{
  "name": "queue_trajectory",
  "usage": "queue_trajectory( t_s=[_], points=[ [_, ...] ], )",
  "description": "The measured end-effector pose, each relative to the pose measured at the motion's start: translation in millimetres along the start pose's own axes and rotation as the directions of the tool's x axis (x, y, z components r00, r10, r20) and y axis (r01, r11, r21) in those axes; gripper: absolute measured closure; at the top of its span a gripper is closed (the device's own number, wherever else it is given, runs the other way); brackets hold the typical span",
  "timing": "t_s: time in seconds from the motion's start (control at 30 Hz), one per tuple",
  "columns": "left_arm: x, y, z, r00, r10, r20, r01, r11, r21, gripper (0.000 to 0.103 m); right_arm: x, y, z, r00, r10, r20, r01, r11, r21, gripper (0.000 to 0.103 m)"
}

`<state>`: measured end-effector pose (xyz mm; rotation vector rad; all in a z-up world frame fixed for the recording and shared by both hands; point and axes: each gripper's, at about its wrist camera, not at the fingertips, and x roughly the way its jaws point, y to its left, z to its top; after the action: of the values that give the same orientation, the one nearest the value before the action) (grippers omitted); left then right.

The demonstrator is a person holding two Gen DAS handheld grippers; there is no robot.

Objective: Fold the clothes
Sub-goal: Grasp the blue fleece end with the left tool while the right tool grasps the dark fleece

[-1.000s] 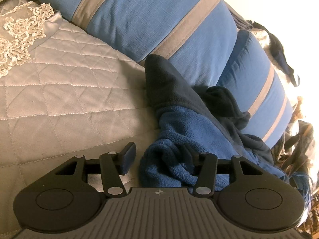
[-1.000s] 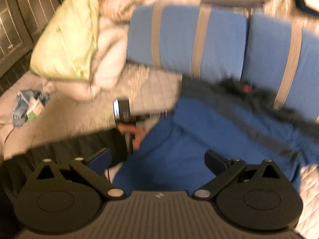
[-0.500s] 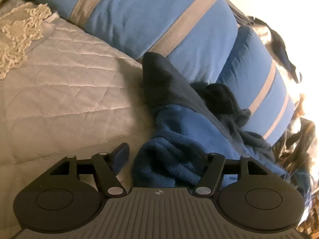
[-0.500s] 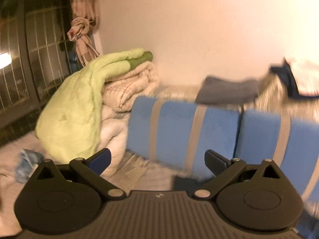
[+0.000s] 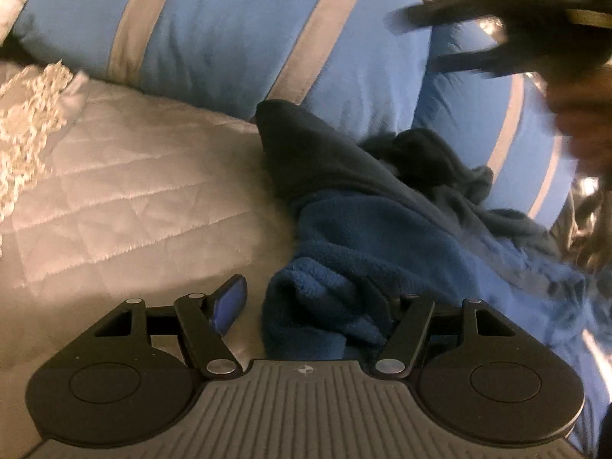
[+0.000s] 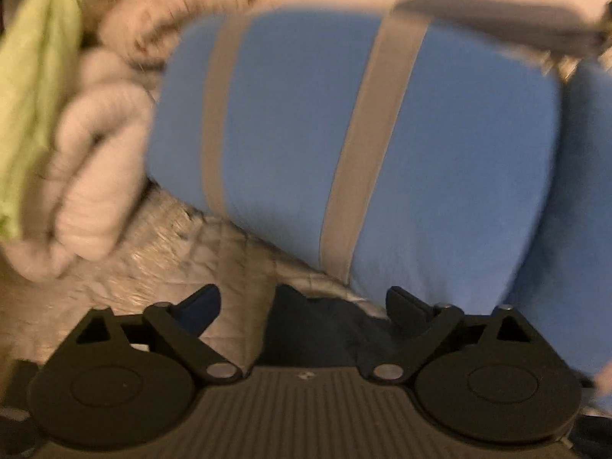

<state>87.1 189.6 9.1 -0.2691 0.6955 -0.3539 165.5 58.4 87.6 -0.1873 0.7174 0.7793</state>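
Observation:
A blue fleece garment with a dark navy lining lies bunched on the quilted bed against the pillows. My left gripper is open, low over the garment's near fold; its left fingertip shows and the right one is buried in fleece. My right gripper is open, with a dark navy corner of the garment between and below its fingers. It also shows blurred in the left wrist view at upper right, above the pillows.
Two blue pillows with grey stripes lean at the back. The beige quilted bedspread has lace trim at left. Folded cream and green blankets are piled left of the pillows.
My right gripper swung down from facing the wall to the pillow and the garment's navy corner, and came into the left wrist view. My left gripper shifted slightly, still open over the fleece.

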Motion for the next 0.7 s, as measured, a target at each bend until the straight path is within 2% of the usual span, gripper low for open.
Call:
queue_trajectory(
  t_s=[0.1,0.23,0.27,0.3,0.33,0.37,0.4,0.47,0.57,0.7],
  points=[
    [-1.2,7.1,-2.7,0.999,-0.029,0.018,0.028,1.000,0.005,0.037,59.1,3.2,-8.6,0.999,0.011,-0.037,-0.011,1.000,-0.002,0.015],
    [0.7,13.9,2.8,0.998,-0.061,0.025,0.061,0.998,-0.022,0.037,111.6,-1.1,-16.3,0.998,0.019,-0.053,-0.020,1.000,-0.023,0.016],
    [2.2,15.3,4.3,0.997,-0.068,0.023,0.069,0.997,-0.028,0.038,119.0,0.3,-18.0,0.998,0.009,-0.063,-0.012,0.999,-0.037,0.019],
    [3.2,16.6,5.0,0.997,-0.080,0.023,0.081,0.996,-0.034,0.049,126.5,1.7,-19.8,0.997,0.000,-0.074,-0.004,0.999,-0.050,0.039],
    [4.2,17.9,5.7,0.995,-0.093,0.021,0.094,0.995,-0.042,0.063,133.6,2.8,-21.5,0.996,-0.011,-0.084,0.006,0.998,-0.062,0.073],
    [4.7,19.3,5.7,0.994,-0.105,0.015,0.106,0.993,-0.060,0.079,137.5,0.7,-23.8,0.994,-0.041,-0.098,0.036,0.998,-0.057,0.089],
    [2.7,19.7,5.1,0.994,-0.107,0.020,0.108,0.991,-0.084,0.083,140.9,-1.8,-25.9,0.992,-0.067,-0.109,0.061,0.997,-0.050,0.092],
    [-6.1,17.1,3.3,0.993,-0.110,0.045,0.114,0.989,-0.089,0.086,132.7,-16.1,-26.0,0.996,-0.055,-0.069,0.056,0.998,0.021,0.093],
    [-21.2,12.4,-1.8,0.990,-0.114,0.085,0.121,0.989,-0.086,0.088,116.7,-37.6,-24.7,0.998,-0.059,-0.018,0.061,0.989,0.134,0.094],
    [-28.8,10.8,-6.7,0.984,-0.128,0.122,0.144,0.981,-0.128,0.089,102.0,-59.9,-26.3,0.997,-0.067,0.027,0.058,0.964,0.259,0.095]
  ],
)
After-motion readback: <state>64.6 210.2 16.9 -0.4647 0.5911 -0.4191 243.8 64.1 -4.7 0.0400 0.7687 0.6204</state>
